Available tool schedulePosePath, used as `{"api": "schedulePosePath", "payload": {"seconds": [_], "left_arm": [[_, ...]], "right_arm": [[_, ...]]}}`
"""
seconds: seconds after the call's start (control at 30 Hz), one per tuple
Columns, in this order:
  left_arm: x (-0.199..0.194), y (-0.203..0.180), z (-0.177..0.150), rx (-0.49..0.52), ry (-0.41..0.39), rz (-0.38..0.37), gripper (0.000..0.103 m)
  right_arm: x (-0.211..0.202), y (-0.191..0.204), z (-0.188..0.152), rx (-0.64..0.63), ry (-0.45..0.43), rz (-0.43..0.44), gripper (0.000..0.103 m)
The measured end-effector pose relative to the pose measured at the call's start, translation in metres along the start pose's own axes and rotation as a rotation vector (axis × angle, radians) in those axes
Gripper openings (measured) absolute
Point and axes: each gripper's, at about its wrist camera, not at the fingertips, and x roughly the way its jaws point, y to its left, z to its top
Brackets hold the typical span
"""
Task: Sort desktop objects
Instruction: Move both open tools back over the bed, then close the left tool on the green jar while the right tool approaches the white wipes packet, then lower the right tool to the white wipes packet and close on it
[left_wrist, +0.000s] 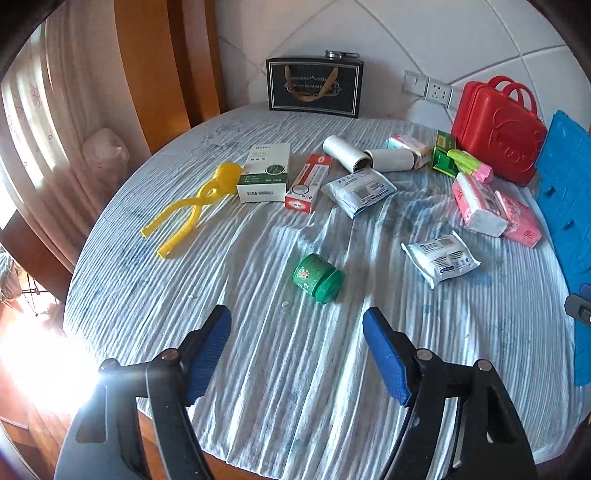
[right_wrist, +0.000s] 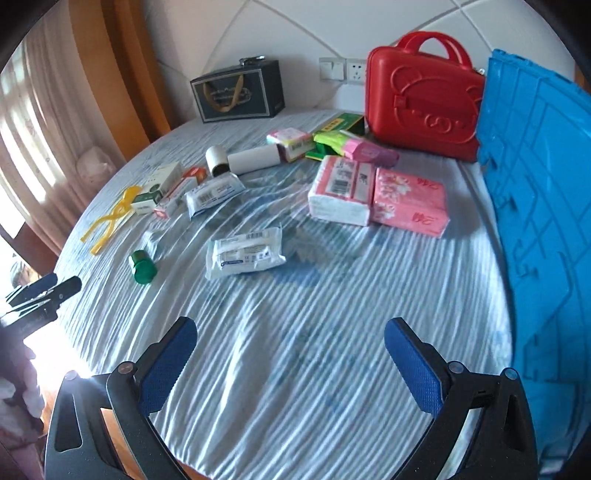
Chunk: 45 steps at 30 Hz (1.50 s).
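left claw (left_wrist: 297, 334) released, jaws spread wide, nothing between them; hovers over the near edge of the round counter (left_wrist: 258, 387), pointed at the green jar (left_wrist: 318, 278) lying on its side just ahead. right claw (right_wrist: 290, 341) also released and empty, above bare cloth; nearest item to it is a white foil packet (right_wrist: 245, 252).

progress, judged: sorting looks barely begun, if at all. everything lies loose on the counter: yellow tongs (left_wrist: 192, 208), white-green box (left_wrist: 264, 172), red-white box (left_wrist: 308, 183), a second foil packet (left_wrist: 359, 191), two white rolls (left_wrist: 369, 157), pink tissue packs (right_wrist: 376, 195), and a cluster of small bright packs (right_wrist: 332, 142) by the red case (right_wrist: 423, 98). the case is closed. blue crate (right_wrist: 543, 206) stands at the right edge; its inside is not visible, so cannot tell what it holds.

left to do: essentially all items.
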Motion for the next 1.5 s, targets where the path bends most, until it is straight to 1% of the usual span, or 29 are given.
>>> {"api": "schedulePosePath", "payload": {"seconds": [0.1,0.17,0.27,0.37,0.5,0.63,0.67,0.7,0.73,0.77,0.8,0.9,1.0,1.03,1.1,1.2,1.33,1.43,1.5], "left_arm": [[0.022,0.001,0.002,-0.008,0.033,0.003,0.074],[0.034,0.0,0.006,0.002,0.044,0.004,0.074],[0.054,-0.002,0.014,0.033,0.062,0.002,0.074],[0.076,-0.005,0.021,0.061,0.086,-0.017,0.074],[0.103,-0.01,0.027,0.117,0.121,-0.075,0.074],[0.124,-0.012,0.025,0.186,0.148,-0.141,0.074],[0.128,-0.011,0.025,0.197,0.154,-0.156,0.073],[0.131,-0.01,0.024,0.206,0.156,-0.168,0.07],[0.133,-0.009,0.024,0.217,0.157,-0.178,0.059],[0.136,-0.008,0.024,0.229,0.16,-0.191,0.05],[0.137,-0.006,0.026,0.236,0.152,-0.211,0.049],[0.141,-0.005,0.031,0.272,0.135,-0.226,0.047],[0.146,-0.004,0.036,0.289,0.121,-0.246,0.047],[0.147,-0.004,0.038,0.292,0.117,-0.252,0.047],[0.148,-0.004,0.039,0.302,0.107,-0.256,0.047],[0.15,-0.004,0.04,0.299,0.093,-0.261,0.047],[0.153,-0.005,0.044,0.286,0.075,-0.263,0.047],[0.157,-0.007,0.05,0.274,0.071,-0.243,0.047],[0.155,-0.007,0.058,0.261,0.047,-0.228,0.047]], "right_arm": [[0.038,-0.003,0.01,-0.002,0.069,-0.004,0.103],[0.059,-0.002,0.015,0.001,0.11,0.016,0.103],[0.083,0.003,0.021,-0.004,0.154,0.02,0.103],[0.101,0.01,0.023,-0.002,0.178,0.02,0.103],[0.124,0.018,0.023,0.033,0.214,0.001,0.103],[0.141,0.029,0.024,0.077,0.245,-0.037,0.103],[0.145,0.032,0.026,0.088,0.248,-0.042,0.103],[0.15,0.036,0.028,0.097,0.249,-0.045,0.103],[0.154,0.039,0.029,0.105,0.25,-0.049,0.103],[0.159,0.043,0.031,0.114,0.248,-0.057,0.103],[0.164,0.047,0.032,0.123,0.247,-0.066,0.103],[0.178,0.057,0.034,0.165,0.241,-0.069,0.103],[0.193,0.062,0.033,0.212,0.241,-0.077,0.103],[0.193,0.064,0.033,0.208,0.217,-0.106,0.103],[0.196,0.068,0.033,0.208,0.211,-0.153,0.103],[0.197,0.07,0.03,0.229,0.191,-0.179,0.103],[0.195,0.07,0.025,0.244,0.152,-0.168,0.103],[0.196,0.072,0.024,0.194,0.189,-0.157,0.103],[0.19,0.066,0.018,0.248,0.182,-0.122,0.103]]}}
